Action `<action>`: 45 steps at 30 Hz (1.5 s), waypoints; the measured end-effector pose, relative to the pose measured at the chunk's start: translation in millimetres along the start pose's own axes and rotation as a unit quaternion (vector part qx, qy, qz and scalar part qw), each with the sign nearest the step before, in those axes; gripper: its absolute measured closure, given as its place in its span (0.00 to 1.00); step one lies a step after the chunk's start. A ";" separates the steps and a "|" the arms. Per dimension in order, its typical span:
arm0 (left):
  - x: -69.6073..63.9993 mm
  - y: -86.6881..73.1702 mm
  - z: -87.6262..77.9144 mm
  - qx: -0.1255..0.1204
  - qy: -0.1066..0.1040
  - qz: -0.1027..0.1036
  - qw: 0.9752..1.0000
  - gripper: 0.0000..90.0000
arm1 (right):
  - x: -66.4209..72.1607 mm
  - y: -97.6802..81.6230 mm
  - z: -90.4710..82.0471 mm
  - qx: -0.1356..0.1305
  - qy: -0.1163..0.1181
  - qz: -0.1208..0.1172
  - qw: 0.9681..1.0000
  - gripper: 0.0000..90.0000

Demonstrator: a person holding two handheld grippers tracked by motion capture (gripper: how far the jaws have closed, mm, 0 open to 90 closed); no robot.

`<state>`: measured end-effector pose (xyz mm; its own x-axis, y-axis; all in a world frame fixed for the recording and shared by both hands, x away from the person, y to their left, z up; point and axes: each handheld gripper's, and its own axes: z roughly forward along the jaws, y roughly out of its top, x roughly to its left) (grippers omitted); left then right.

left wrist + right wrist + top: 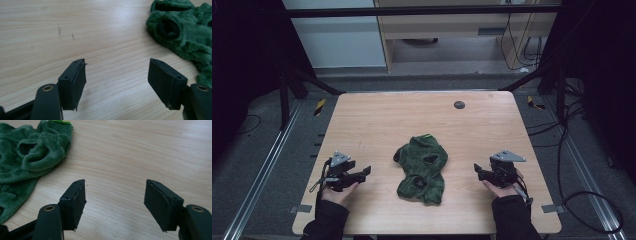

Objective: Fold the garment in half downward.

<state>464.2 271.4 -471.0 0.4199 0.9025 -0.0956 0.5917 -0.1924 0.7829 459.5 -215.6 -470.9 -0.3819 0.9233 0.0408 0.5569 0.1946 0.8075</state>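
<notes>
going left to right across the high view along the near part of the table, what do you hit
left gripper → green garment → right gripper, all on or just over the table. Both grippers have their fingers spread, pointing inward at the garment.

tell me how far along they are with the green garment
Nothing looks done yet: the green fleece garment lies crumpled mid-table. Nothing is in hand; the left gripper and right gripper sit open on either side, apart from it. Grasping it and whatever follows is all left.
</notes>
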 end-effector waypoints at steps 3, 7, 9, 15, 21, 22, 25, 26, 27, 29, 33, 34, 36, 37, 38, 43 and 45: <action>-3.2 0.3 -0.1 -0.001 -0.002 0.004 1.000 0.33 | 2.9 0.6 -0.3 0.000 0.004 -0.002 1.000 0.37; -9.5 1.4 -1.8 -0.005 -0.008 0.013 1.000 0.33 | 9.7 2.3 -0.6 -0.004 0.013 -0.011 1.000 0.36; -10.5 1.8 -1.8 -0.007 -0.009 0.015 1.000 0.33 | 13.2 3.3 -1.0 -0.004 0.019 -0.013 1.000 0.36; -13.3 4.8 -3.8 -0.010 -0.015 0.019 1.000 0.33 | 20.7 10.0 -2.3 -0.017 0.035 -0.022 0.999 0.38; -19.1 9.4 -2.0 -0.011 -0.025 0.027 0.999 0.33 | 27.3 18.3 -2.1 -0.021 0.047 -0.023 0.998 0.39; -20.4 10.6 -1.2 -0.012 -0.026 0.028 0.999 0.33 | 27.6 19.7 -2.8 -0.023 0.050 -0.024 0.998 0.39; -22.9 13.8 -1.1 -0.015 -0.028 0.031 0.999 0.33 | 28.3 22.0 -3.5 -0.025 0.055 -0.025 0.998 0.39; -23.9 15.6 -1.2 -0.017 -0.028 0.033 0.999 0.33 | 28.4 23.0 -3.8 -0.027 0.056 -0.026 0.998 0.39; -24.5 17.0 -1.5 -0.018 -0.029 0.034 0.999 0.33 | 29.1 25.1 -3.9 -0.026 0.059 -0.023 0.998 0.39; -25.3 21.2 -1.9 -0.022 -0.032 0.033 0.999 0.33 | 29.6 28.4 -3.3 -0.027 0.064 -0.020 0.997 0.40; -26.0 27.7 -1.9 -0.024 -0.034 0.034 0.999 0.33 | 31.6 33.2 -2.6 -0.030 0.068 -0.019 0.997 0.41; -27.0 31.5 -0.6 -0.026 -0.035 0.035 0.998 0.33 | 33.4 37.3 -3.2 -0.038 0.069 -0.021 0.997 0.42; -27.7 33.1 0.0 -0.027 -0.036 0.035 0.998 0.33 | 34.3 39.3 -2.8 -0.038 0.071 -0.020 0.997 0.42; -30.0 37.9 2.4 -0.028 -0.038 0.038 0.998 0.33 | 35.4 42.9 -2.5 -0.043 0.070 -0.022 0.996 0.44; -30.0 37.9 2.4 -0.028 -0.038 0.038 0.998 0.33 | 35.4 42.9 -2.5 -0.043 0.070 -0.022 0.996 0.44; -35.6 46.8 7.5 -0.031 -0.043 0.045 0.998 0.34 | 37.5 51.1 -0.1 -0.049 0.072 -0.026 0.996 0.46; -37.4 49.9 9.2 -0.029 -0.044 0.048 0.997 0.34 | 39.7 54.8 3.1 -0.047 0.072 -0.028 0.996 0.47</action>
<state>484.3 224.5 -434.0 0.5331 0.8432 -0.0702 0.5055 -0.2509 0.8256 477.1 -167.2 -426.8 -0.5160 0.8534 0.0737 0.4638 0.2060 0.8617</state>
